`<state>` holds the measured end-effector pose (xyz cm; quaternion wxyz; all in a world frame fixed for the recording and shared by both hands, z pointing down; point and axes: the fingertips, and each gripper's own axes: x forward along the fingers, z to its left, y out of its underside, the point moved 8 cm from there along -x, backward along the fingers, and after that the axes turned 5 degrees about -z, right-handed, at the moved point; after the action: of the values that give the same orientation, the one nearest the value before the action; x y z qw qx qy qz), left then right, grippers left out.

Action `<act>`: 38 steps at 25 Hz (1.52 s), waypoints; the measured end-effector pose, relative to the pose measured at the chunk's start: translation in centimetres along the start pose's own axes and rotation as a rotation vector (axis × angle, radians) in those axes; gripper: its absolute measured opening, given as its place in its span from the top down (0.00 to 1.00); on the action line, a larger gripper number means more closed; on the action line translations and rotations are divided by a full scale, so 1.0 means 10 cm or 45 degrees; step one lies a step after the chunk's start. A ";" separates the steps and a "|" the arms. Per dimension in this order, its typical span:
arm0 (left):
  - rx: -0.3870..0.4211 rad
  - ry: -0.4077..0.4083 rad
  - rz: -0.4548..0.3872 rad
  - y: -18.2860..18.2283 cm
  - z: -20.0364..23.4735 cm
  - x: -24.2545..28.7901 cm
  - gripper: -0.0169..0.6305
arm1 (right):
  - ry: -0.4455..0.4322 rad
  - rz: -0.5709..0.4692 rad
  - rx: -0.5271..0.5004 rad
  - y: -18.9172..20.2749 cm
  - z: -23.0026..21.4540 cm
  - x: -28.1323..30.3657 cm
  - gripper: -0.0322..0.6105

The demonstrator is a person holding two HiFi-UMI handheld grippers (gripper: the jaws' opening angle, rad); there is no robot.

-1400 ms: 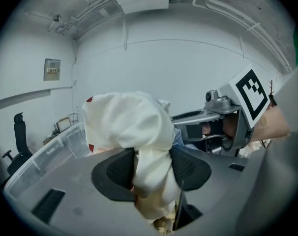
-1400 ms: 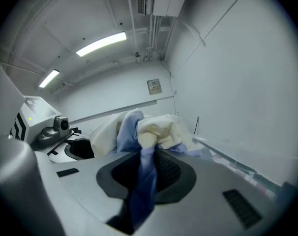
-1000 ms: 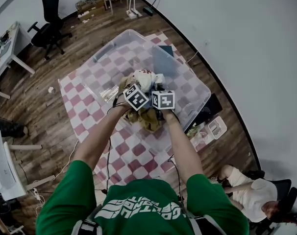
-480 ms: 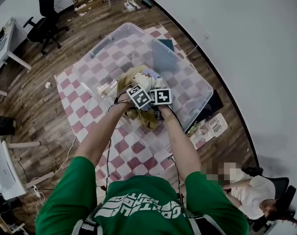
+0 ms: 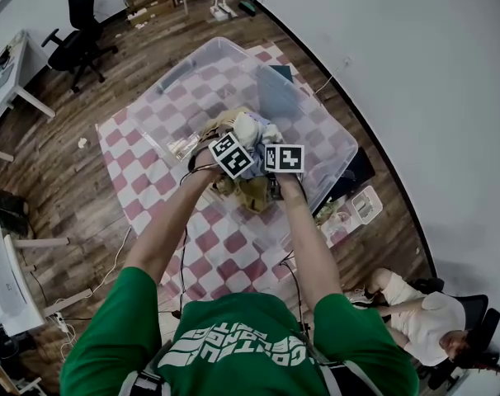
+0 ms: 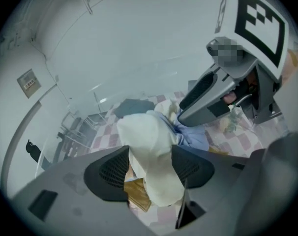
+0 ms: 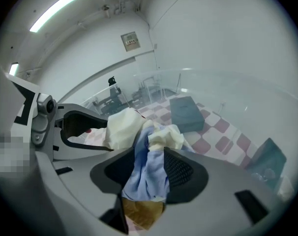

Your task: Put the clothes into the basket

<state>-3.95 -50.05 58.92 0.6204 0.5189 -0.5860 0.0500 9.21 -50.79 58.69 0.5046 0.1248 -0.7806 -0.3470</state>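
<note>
Clothes sit in one bunched bundle over the middle of the basket, low between its clear walls. A cream piece runs through the left hand-held gripper, whose jaws have just been opening and stand wide, loose around the cloth rather than pinching it. A blue piece hangs through the right hand-held gripper. Its jaws have likewise just been opening: the cloth lies against one pad and a gap shows at the other, so that hold is let go too. A tan piece droops below both, on the basket's near side. A dark box lies toward the basket's far corner; whether it is inside the wall or just outside is unclear. The basket stands on a red-and-white checked mat on a wood floor. A small white tray is just beside the basket's right edge. A black chair stands well apart beyond its far left, and a person sits on the floor well to its right.
</note>
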 end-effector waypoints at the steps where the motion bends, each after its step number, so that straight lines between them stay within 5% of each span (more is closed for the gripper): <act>1: -0.013 -0.021 -0.028 -0.04 0.03 -0.08 0.58 | 0.004 -0.023 -0.007 -0.04 0.02 -0.07 0.68; 11: -0.113 -0.132 -0.275 -0.26 -0.05 -0.85 0.59 | -0.055 -0.248 -0.119 -0.16 0.42 -0.81 0.70; 14: -0.195 -0.139 -0.385 -0.25 -0.13 -1.17 0.71 | -0.076 -0.362 -0.121 -0.12 0.53 -1.08 0.85; 18: -0.288 -0.149 -0.519 -0.15 -0.30 -1.61 0.91 | -0.109 -0.486 -0.144 0.01 0.73 -1.48 0.93; 28: -0.458 -0.072 -0.774 0.55 -0.99 -2.71 0.97 | -0.144 -0.590 -0.173 0.91 1.41 -2.36 0.94; 38: -0.555 0.006 -0.840 1.54 -1.81 -3.31 0.97 | -0.177 -0.622 -0.186 2.01 2.04 -2.93 0.94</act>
<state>-12.27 -12.27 46.24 0.7000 0.5355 -0.3833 -0.2765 7.94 -11.68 46.45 0.3587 0.2487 -0.7329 -0.5219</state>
